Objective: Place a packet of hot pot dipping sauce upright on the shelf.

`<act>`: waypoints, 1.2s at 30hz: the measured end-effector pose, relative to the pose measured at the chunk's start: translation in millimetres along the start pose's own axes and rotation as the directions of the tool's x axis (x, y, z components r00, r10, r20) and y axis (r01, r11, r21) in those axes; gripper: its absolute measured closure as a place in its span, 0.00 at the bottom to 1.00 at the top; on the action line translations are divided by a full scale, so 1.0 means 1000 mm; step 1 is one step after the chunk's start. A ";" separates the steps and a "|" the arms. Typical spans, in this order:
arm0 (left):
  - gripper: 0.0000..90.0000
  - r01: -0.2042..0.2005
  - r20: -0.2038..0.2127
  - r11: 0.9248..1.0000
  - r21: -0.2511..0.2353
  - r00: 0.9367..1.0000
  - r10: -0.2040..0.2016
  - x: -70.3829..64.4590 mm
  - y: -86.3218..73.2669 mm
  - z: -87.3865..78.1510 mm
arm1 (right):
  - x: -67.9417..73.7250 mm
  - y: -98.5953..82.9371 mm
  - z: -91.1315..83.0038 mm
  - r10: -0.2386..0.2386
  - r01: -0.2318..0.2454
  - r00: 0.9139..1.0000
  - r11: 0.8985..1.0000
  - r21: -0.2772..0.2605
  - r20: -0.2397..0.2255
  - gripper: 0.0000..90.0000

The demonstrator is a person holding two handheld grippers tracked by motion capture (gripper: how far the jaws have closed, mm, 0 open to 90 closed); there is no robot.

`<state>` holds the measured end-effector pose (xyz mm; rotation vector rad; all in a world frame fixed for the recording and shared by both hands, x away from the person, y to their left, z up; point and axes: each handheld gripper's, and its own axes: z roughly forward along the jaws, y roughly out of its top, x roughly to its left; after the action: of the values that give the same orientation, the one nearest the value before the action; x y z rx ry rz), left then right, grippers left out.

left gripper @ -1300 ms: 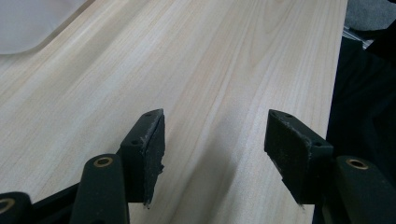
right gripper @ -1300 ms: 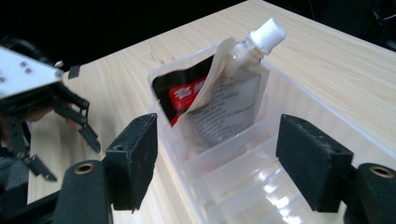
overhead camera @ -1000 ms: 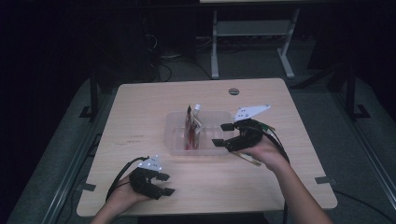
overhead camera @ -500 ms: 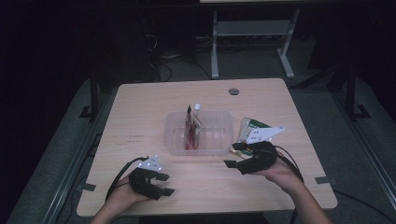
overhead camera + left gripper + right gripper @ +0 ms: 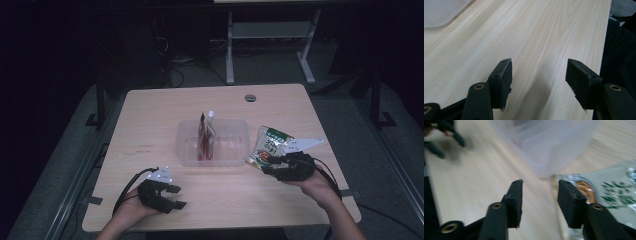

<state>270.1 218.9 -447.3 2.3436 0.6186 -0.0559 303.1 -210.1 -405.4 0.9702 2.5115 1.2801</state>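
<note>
The right claw (image 5: pixel 268 166) gapes narrowly at the green packet's (image 5: pixel 269 145) near edge; the left claw (image 5: pixel 176 196) rests wide on the surface (image 5: pixel 150 130).

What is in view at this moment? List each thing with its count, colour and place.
Table: one, light wood, centre of the high view.
Clear tub: one, see-through plastic, middle of the table.
Red packet: one, red and white, standing upright in the tub's left part.
Green snack bag: one, green and white, flat on the table to the right of the tub.
Round hole: one, dark, near the table's far edge.
Metal stand: one, pale grey, on the floor beyond the table.
Left claw: one, black, open, over bare table at the near left.
Right claw: one, black, open, one jaw in front of the bag's near corner.
</note>
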 end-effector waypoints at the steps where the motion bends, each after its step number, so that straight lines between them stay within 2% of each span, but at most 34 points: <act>1: 0.42 -0.001 0.000 1.000 -0.001 1.000 0.001 0.000 0.000 0.000 | -0.004 -0.001 0.001 0.014 -0.014 1.000 1.000 0.006 0.013 0.69; 5: 0.42 -0.001 0.000 1.000 0.000 1.000 0.001 0.000 0.000 0.000 | -0.026 -0.002 0.008 0.044 -0.044 0.997 0.999 0.004 0.062 0.91; 8: 0.42 -0.002 0.002 1.000 0.006 1.000 0.002 0.001 0.000 0.000 | -0.040 -0.001 0.013 0.071 -0.071 0.995 0.997 0.000 0.073 1.00; 14: 0.42 -0.002 0.003 1.000 0.011 1.000 0.002 0.000 0.001 0.000 | -0.062 0.002 0.032 0.090 -0.093 0.992 0.995 0.029 0.092 1.00; 18: 0.42 -0.002 0.003 1.000 0.012 1.000 0.002 0.001 0.000 0.000 | -0.072 0.004 0.048 0.109 -0.117 0.987 0.991 0.065 0.116 1.00; 19: 0.42 -0.003 0.001 1.000 0.012 1.000 0.003 0.001 0.000 0.000 | -0.075 0.004 0.051 0.102 -0.111 0.987 0.991 0.072 0.124 1.00; 21: 0.42 -0.001 0.000 1.000 0.014 1.000 0.001 0.001 0.000 -0.001 | -0.078 0.004 0.058 0.115 -0.124 0.986 0.989 0.078 0.118 1.00; 24: 0.42 0.003 0.000 1.000 0.012 1.000 -0.003 0.001 -0.001 -0.001 | -0.080 0.001 0.066 0.101 -0.117 0.987 0.986 0.123 0.125 1.00; 27: 0.42 0.003 0.002 1.000 0.013 1.000 -0.003 0.001 -0.001 0.000 | -0.080 0.000 0.068 0.102 -0.117 0.987 0.985 0.127 0.124 1.00; 31: 0.42 -0.002 0.001 1.000 0.023 1.000 0.002 0.000 0.000 0.001 | -0.081 -0.001 0.071 0.078 -0.097 0.989 0.984 0.147 0.127 1.00; 34: 0.42 -0.004 -0.002 1.000 0.029 1.000 0.004 0.000 0.001 0.002 | -0.082 -0.002 0.071 0.089 -0.107 0.989 0.983 0.150 0.121 1.00; 36: 0.42 -0.002 0.000 1.000 0.029 1.000 0.003 -0.001 0.000 0.002 | -0.080 -0.002 0.073 0.071 -0.092 0.988 0.983 0.161 0.134 1.00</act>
<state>269.9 217.3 -448.3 2.3724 0.6189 -0.0637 394.0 -211.5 -463.3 1.1632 2.5351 1.0044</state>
